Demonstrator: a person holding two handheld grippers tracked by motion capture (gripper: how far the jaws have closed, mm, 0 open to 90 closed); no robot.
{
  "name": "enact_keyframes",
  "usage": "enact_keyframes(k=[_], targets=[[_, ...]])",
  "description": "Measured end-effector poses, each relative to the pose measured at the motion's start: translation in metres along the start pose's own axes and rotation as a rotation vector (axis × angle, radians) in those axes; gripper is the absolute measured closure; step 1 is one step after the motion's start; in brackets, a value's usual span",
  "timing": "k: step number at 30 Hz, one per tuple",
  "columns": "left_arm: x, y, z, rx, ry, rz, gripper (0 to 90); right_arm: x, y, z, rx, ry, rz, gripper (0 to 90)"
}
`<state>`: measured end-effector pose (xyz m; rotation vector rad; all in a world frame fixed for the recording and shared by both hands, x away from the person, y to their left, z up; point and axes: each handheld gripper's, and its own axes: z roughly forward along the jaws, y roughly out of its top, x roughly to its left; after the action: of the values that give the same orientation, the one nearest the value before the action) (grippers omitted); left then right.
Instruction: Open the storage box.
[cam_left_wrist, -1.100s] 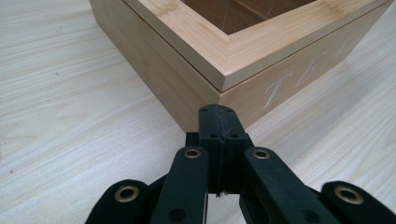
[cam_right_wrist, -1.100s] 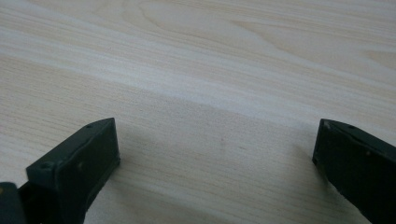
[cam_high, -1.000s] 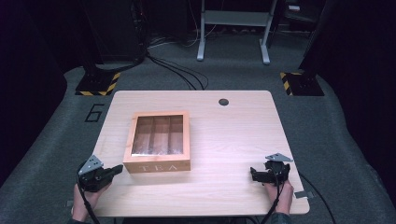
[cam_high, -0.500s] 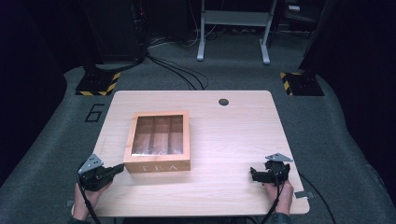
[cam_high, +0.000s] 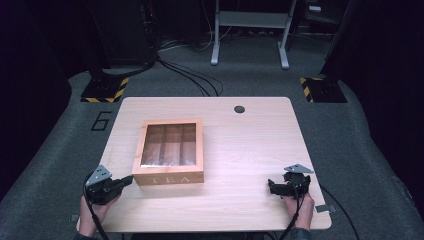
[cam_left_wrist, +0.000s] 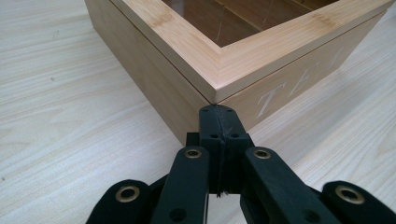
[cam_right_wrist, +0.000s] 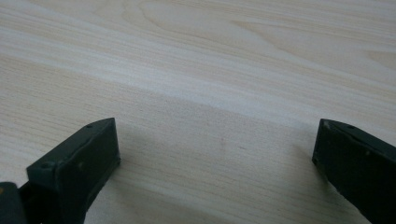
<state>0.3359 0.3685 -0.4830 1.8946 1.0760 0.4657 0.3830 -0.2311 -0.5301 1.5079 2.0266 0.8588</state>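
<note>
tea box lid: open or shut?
Shut. The lid lies flat on the tea box, with only a thin seam along both sides at the corner nearest the left gripper.

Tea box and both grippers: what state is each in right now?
Tea box: lid shut, flat on the table, front label facing the person.
Left gripper: shut, empty, tips at the box's near left corner; contact unclear.
Right gripper: open, nothing between the jaws, low over bare table, apart from the box.
</note>
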Motion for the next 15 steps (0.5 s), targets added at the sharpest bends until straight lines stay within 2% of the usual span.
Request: enact_keyframes(k=[3,10,15], targets=[[0.0003,0.0006,-0.0008,0.011,-0.004,0.004,90.0,0.0,0.0,0.0,0.0,0.0,0.0,0.1],[0.0026,-0.0024,-0.0006,-0.011,-0.021,0.01,90.0,0.0,0.0,-0.0001,0.001,0.0,-0.002,0.2],[0.0042,-0.0073,0.0004,-0.053,-0.028,0.008,89.9,0.0,0.0,-0.0002,0.001,0.0,-0.002,0.2]])
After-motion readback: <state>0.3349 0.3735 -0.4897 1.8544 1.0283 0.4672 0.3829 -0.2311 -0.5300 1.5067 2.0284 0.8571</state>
